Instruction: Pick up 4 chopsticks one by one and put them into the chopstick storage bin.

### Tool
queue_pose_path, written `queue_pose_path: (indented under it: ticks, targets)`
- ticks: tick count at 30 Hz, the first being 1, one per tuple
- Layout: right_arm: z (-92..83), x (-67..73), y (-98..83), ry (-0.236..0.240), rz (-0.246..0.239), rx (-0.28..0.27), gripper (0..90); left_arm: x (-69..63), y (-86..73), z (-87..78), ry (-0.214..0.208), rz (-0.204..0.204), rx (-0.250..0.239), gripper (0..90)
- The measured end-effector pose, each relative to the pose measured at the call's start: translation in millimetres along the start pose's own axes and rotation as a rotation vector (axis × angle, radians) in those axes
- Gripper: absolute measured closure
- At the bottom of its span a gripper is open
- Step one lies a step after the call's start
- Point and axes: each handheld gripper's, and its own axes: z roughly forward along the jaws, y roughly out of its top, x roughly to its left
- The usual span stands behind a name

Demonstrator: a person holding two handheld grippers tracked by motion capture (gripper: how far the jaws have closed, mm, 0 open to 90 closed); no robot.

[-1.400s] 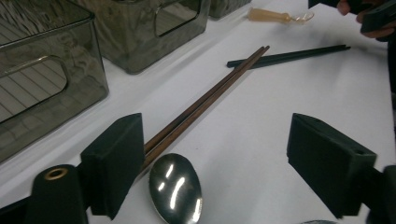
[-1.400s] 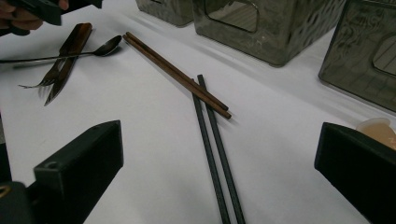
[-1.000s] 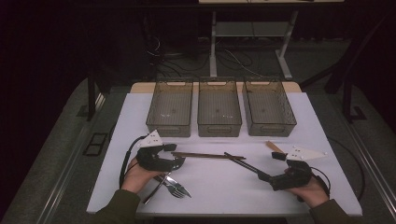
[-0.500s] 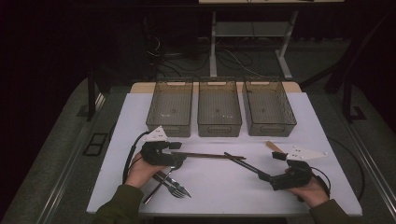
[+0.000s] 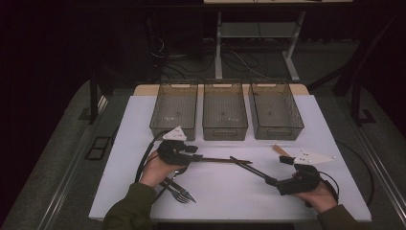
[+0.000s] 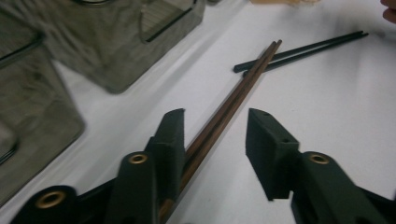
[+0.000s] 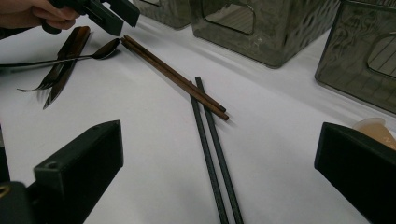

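Left gripper (image 6: 215, 140) closing around the brown chopsticks (image 6: 224, 112).

Its jaws, half-open, have just been closing; the pair lies between them, against one pad, seemingly not yet pinched. Light, stiff, slippery sticks: grip both together near this end. Right gripper (image 7: 219, 172) gapes, empty.

Three bins (image 5: 225, 111) stand side by side at the table's (image 5: 335, 124) far edge — before them two chopstick pairs (image 5: 230, 161) cross, forks (image 5: 179, 190) lying at their left.
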Motion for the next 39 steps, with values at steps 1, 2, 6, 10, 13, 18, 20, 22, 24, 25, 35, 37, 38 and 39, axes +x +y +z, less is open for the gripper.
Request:
queue_pose_path:
  ticks: [1, 2, 6, 10, 13, 18, 20, 22, 24, 25, 35, 37, 38, 39]
  targets:
    - [-0.1, -0.1, 0.0, -0.001, 0.000, 0.000, 1.2, 0.0, 0.0, 0.0, 0.000, 0.000, 0.000, 59.9]
    - [0.0, -0.1, 0.0, -0.001, 0.002, -0.001, 1.2, -2.9, 4.2, 4.9, -0.015, 0.010, 0.016, 62.4]
    - [0.0, -0.2, 0.0, -0.001, 0.002, -0.001, 1.2, -9.8, 10.9, 16.1, -0.050, 0.030, 0.042, 71.5]
    - [-0.2, -0.3, 0.0, -0.003, 0.002, -0.001, 1.2, -14.7, 16.3, 25.4, -0.065, 0.046, 0.082, 77.3]
    - [-0.3, -0.2, 0.0, -0.003, 0.004, -0.002, 1.2, -17.2, 20.3, 30.2, -0.063, 0.056, 0.098, 81.2]
    - [-0.8, 0.1, -0.1, -0.001, 0.003, -0.005, 1.2, -17.0, 25.7, 38.7, -0.040, 0.084, 0.110, 75.7]
    - [-1.1, -0.2, -0.2, -0.001, 0.003, -0.005, 1.2, -16.1, 26.8, 41.8, -0.042, 0.090, 0.115, 73.1]
    - [-0.9, -0.6, -0.2, 0.000, 0.006, -0.006, 1.2, -15.3, 27.4, 44.3, -0.043, 0.097, 0.127, 70.8]
    - [-0.5, -0.7, -0.2, 0.000, 0.007, -0.003, 1.2, -15.1, 27.5, 46.0, -0.043, 0.097, 0.128, 68.8]
    - [-0.4, -0.5, -0.2, 0.000, 0.008, -0.003, 1.2, -15.4, 28.0, 49.3, -0.050, 0.098, 0.138, 68.1]
    - [-0.4, -0.4, -0.2, 0.000, 0.010, -0.001, 1.2, -14.0, 30.0, 63.6, -0.062, 0.124, 0.179, 63.4]
    - [-0.4, -0.4, -0.3, 0.001, 0.011, -0.001, 1.2, -13.7, 29.8, 67.6, -0.061, 0.118, 0.167, 63.2]
    - [-0.4, -0.4, -0.3, 0.001, 0.011, -0.001, 1.2, -11.7, 30.5, 67.1, -0.065, 0.145, 0.197, 63.2]
    - [-0.5, -0.5, -0.3, 0.001, 0.010, -0.001, 1.2, -12.6, 30.2, 70.2, -0.062, 0.128, 0.186, 63.2]
